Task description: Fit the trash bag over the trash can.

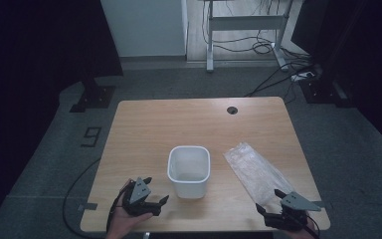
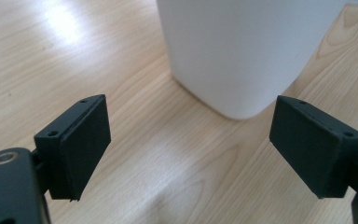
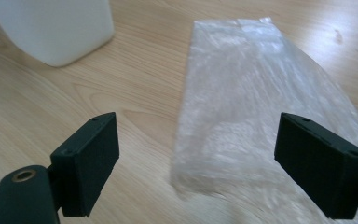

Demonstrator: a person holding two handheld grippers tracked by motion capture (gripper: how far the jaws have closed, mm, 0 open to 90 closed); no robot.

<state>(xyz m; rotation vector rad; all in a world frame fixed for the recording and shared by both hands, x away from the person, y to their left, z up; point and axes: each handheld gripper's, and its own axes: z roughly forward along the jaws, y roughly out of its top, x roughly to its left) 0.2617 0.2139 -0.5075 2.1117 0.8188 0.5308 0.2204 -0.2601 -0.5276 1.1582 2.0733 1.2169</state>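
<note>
The wooden bench [image 1: 149, 124] stands on grey carpet [image 1: 45, 164], carrying a white tub [image 1: 189, 171] and, to its right, a clear plastic bag [image 1: 256, 172]. The left gripper [image 1: 155, 195] and right gripper [image 1: 267, 200] sit at the near edge, fingers spread and empty.

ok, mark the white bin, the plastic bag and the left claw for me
white bin [image 1: 189, 186]: high view, front wall.
plastic bag [image 3: 242, 93]: right gripper view, middle of the clear film.
left claw [image 2: 189, 144]: left gripper view, midway between its open fingertips.
</note>
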